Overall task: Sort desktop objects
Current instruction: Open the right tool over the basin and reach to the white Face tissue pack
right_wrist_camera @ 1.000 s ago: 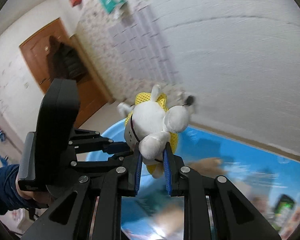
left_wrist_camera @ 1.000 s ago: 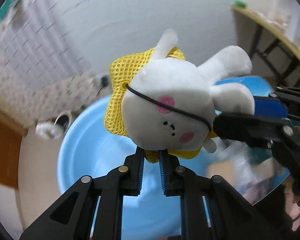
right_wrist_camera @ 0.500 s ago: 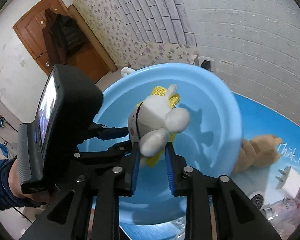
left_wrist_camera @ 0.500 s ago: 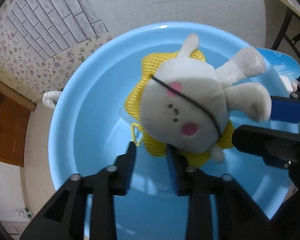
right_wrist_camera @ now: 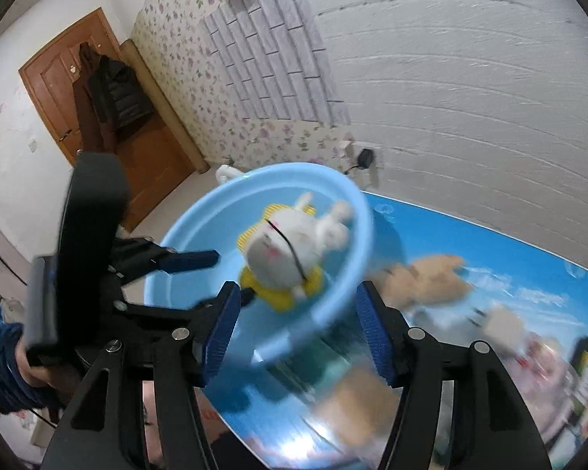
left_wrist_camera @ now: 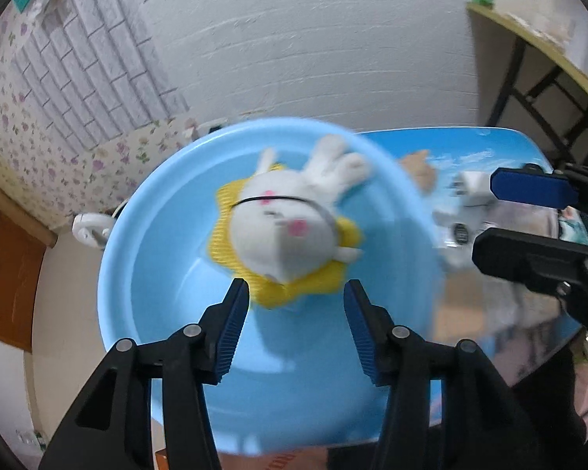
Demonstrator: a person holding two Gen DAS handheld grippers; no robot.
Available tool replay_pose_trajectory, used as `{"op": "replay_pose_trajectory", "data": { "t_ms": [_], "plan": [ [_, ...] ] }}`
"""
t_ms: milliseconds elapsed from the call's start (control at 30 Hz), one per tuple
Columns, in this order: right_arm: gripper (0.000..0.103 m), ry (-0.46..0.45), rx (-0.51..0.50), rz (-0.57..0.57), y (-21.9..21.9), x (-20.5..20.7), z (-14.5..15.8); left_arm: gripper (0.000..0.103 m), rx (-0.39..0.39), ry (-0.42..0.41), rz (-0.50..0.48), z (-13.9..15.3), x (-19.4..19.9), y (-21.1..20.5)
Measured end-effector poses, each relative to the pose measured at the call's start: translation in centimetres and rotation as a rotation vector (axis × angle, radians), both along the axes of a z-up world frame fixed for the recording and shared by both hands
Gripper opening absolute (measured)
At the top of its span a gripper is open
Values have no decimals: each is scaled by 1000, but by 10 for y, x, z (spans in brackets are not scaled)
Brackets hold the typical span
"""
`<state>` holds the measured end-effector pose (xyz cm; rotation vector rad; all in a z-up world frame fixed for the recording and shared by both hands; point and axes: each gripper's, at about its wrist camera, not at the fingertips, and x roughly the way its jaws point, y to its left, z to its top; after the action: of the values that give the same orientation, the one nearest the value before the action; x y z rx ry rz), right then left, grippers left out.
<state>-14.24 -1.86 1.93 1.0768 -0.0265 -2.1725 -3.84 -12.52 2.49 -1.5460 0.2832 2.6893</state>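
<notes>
Now the white plush rabbit lies inside the blue basin, released. Left gripper and right gripper are opening, nothing between them. Right of the basin, a tan plush and blurred, seemingly smaller items await sorting.
</notes>
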Motion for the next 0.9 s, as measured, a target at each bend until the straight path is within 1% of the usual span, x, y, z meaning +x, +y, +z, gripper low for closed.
{"op": "replay_pose_trajectory", "data": {
  "t_ms": [67, 133, 200, 267, 300, 333, 400, 467, 567, 700, 833, 900],
  "plan": [
    [56, 20, 28, -33, 20, 11, 1, 51, 19, 12, -27, 7, 14, 19],
    [56, 29, 50, -65, 38, 20, 1, 57, 42, 19, -41, 10, 28, 37],
    [56, 28, 65, -89, 52, 27, 0, 59, 59, 12, -56, 9, 41, 56],
    [56, 21, 75, -114, 67, 37, -5, 59, 65, -2, -75, 3, 49, 73],
    [56, 18, 78, -118, 75, 41, -7, 66, 46, 10, -83, 0, 52, 80],
    [56, 20, 85, -121, 86, 49, -9, 66, 43, 6, -92, -4, 55, 88],
    [56, 41, 115, -129, 92, 59, -15, 66, 58, -38, -96, -18, 53, 94],
    [56, 42, 122, -135, 97, 66, -21, 66, 45, -48, -106, -28, 56, 105],
    [56, 32, 144, -142, 111, 77, -33, 66, 26, -74, -104, -44, 55, 112],
    [56, -4, 152, -157, 124, 80, -52, 66, 9, -108, -81, -65, 50, 114],
    [56, -15, 175, -140, 124, 82, -68, 66, 2, -120, -75, -76, 44, 112],
    [56, -7, 212, -120, 118, 83, -75, 66, 7, -124, -73, -79, 41, 112]
  ]
}}
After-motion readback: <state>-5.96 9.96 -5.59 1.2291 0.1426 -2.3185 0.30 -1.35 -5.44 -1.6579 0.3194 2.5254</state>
